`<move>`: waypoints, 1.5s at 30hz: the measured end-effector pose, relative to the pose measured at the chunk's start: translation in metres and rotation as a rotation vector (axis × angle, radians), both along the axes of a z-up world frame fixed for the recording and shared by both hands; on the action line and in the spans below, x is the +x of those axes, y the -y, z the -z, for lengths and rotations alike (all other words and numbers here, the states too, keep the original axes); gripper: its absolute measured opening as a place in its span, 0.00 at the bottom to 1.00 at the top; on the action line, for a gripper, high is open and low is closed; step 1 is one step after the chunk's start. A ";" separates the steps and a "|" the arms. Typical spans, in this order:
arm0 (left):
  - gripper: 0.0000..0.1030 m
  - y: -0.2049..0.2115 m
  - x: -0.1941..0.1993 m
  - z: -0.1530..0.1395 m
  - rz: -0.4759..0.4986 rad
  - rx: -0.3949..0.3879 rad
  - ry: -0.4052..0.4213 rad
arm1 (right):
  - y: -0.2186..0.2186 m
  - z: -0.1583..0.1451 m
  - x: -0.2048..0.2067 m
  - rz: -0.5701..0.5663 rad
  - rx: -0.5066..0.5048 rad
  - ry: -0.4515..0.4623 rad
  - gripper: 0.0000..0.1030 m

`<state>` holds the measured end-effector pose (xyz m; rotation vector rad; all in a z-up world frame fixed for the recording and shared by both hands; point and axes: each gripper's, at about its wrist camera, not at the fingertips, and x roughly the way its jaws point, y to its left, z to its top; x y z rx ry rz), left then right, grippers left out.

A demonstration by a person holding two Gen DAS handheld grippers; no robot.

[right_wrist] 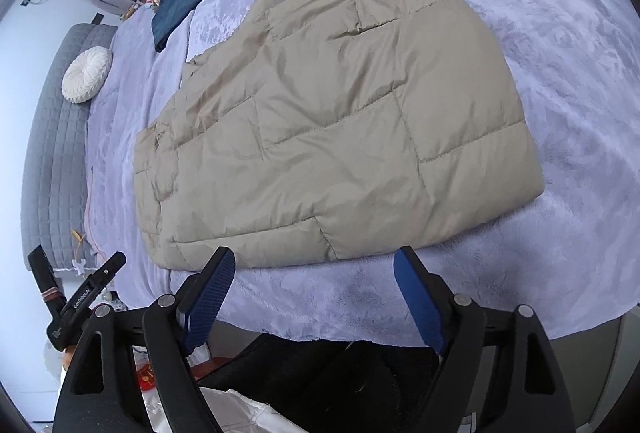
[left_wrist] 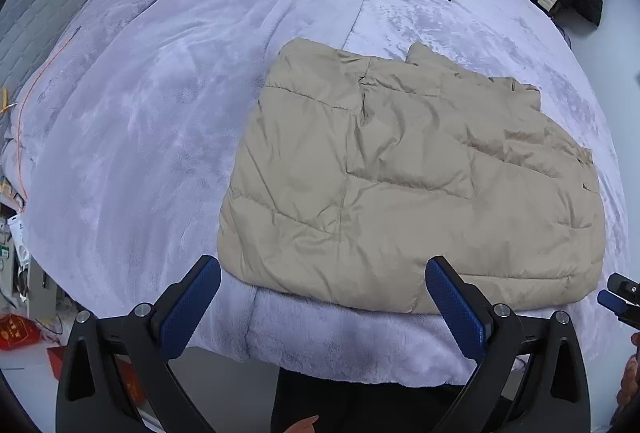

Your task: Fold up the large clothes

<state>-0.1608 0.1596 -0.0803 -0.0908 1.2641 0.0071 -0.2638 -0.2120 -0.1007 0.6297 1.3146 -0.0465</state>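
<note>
The tan quilted puffer jacket (left_wrist: pixel 412 177) lay folded into a rough rectangle on the lilac plush bed cover (left_wrist: pixel 132 121), near the bed's front edge, probably so its near hem stayed within easy reach. Both claws hung above that edge with nothing between their blue pads: the left claw (left_wrist: pixel 322 303) spread wide over the hem's left part, the right claw (right_wrist: pixel 314 293) apart just short of the hem.

Soft, cool, even daylight with faint shadows; sharp centres, heavy fisheye bending and black vignetted corners.
</note>
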 end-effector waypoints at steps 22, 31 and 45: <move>0.99 -0.062 0.084 0.054 0.189 -0.101 -0.121 | -0.125 0.035 0.075 0.047 -0.084 -0.046 0.85; 0.99 -0.057 0.093 0.068 0.178 -0.143 -0.147 | -0.131 0.025 0.087 0.063 -0.206 0.018 0.85; 0.99 -0.076 0.106 0.087 0.158 -0.336 -0.143 | -0.140 0.042 0.126 -0.030 -0.139 0.053 0.85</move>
